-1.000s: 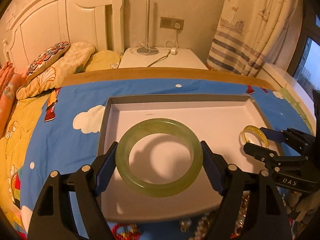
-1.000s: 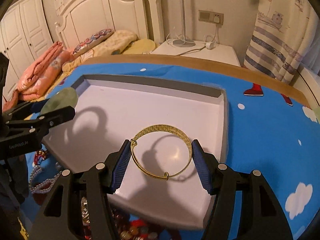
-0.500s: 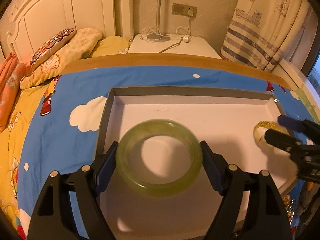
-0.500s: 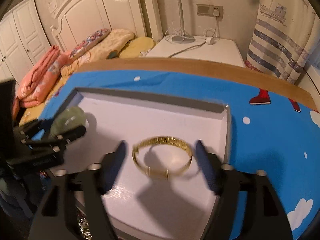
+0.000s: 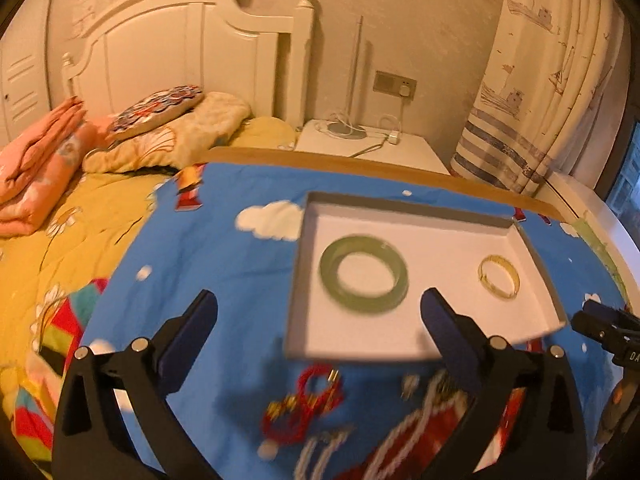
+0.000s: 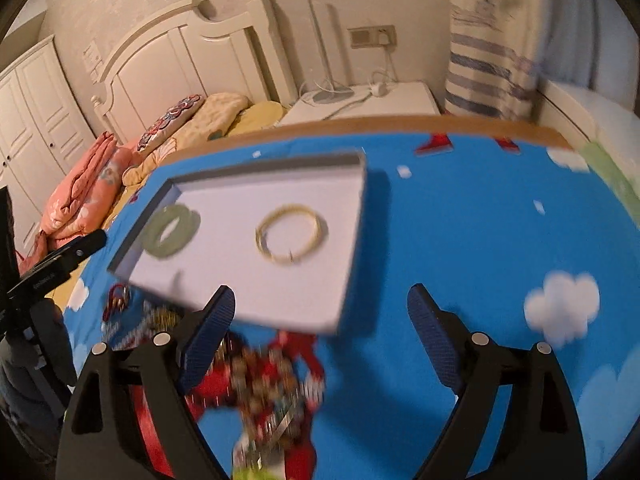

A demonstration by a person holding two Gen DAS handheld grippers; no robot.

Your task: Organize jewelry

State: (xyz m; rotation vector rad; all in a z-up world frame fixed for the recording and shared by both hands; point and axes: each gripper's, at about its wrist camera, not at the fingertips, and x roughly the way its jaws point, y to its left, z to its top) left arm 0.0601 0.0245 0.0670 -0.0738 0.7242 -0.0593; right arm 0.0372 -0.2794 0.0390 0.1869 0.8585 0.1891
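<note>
A green jade bangle (image 5: 362, 305) (image 6: 160, 245) lies flat in the left half of the white tray (image 5: 440, 248) (image 6: 224, 208). A thin gold bangle (image 5: 486, 280) (image 6: 265, 240) lies in the right half. My left gripper (image 5: 318, 303) hangs in front of the tray's near left corner, its jaws opening wide with nothing between them. My right gripper (image 6: 320, 295) stands open and empty off the tray's near right corner. Each gripper also shows at the edge of the other's view, the right gripper (image 5: 604, 328) and the left gripper (image 6: 68, 256).
A heap of loose jewelry (image 5: 308, 396) (image 6: 264, 380), with red cord bracelets and white beads, lies on the blue cloud-print cloth (image 6: 460, 220) just before the tray. Behind are a bed with pillows (image 5: 160, 128), a white nightstand (image 5: 372, 144) and a curtain (image 5: 532, 100).
Both grippers have let go of their bangles and drawn back from the tray. The green and gold bangles now lie loose on the tray floor, and the jaws stand wider.
</note>
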